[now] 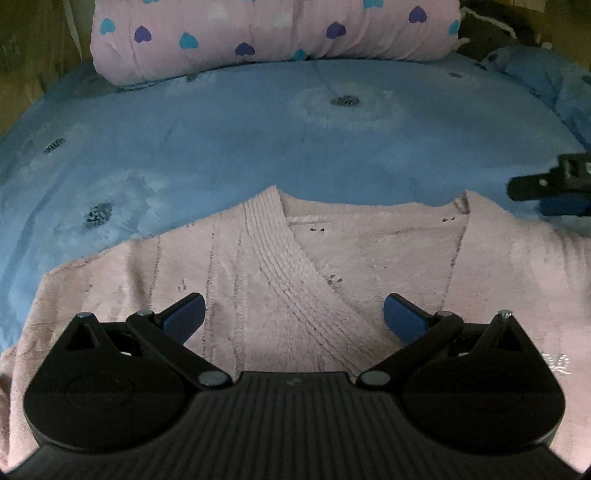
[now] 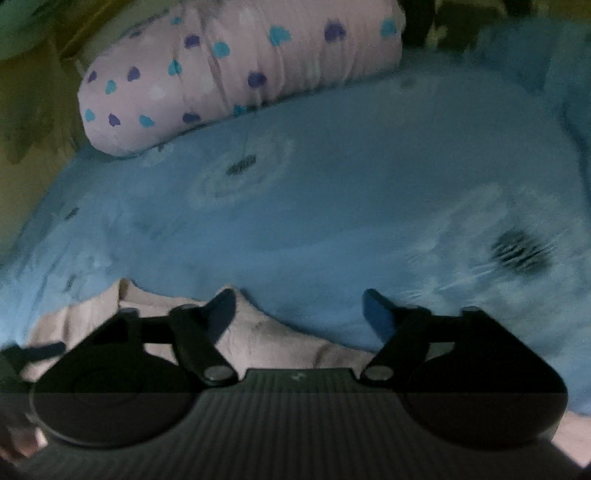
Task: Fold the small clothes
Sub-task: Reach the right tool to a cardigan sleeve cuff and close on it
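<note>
Pink cardigan [image 1: 295,266] flat on blue bedspread [image 1: 258,147].

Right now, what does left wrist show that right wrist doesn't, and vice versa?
Left wrist only: the pink cardigan's crossed V-neck front and ribbed collar band, spread flat, and silvery embroidery low on the right. The left gripper hangs over it, jaws open, nothing between them. The right gripper enters at the right edge.

Right wrist only: the right gripper over the cardigan's far edge, jaws open and empty, and a large white flower print on the sheet.

Both: the blue floral bedsheet and the pink heart-print bolster at the far end.
</note>
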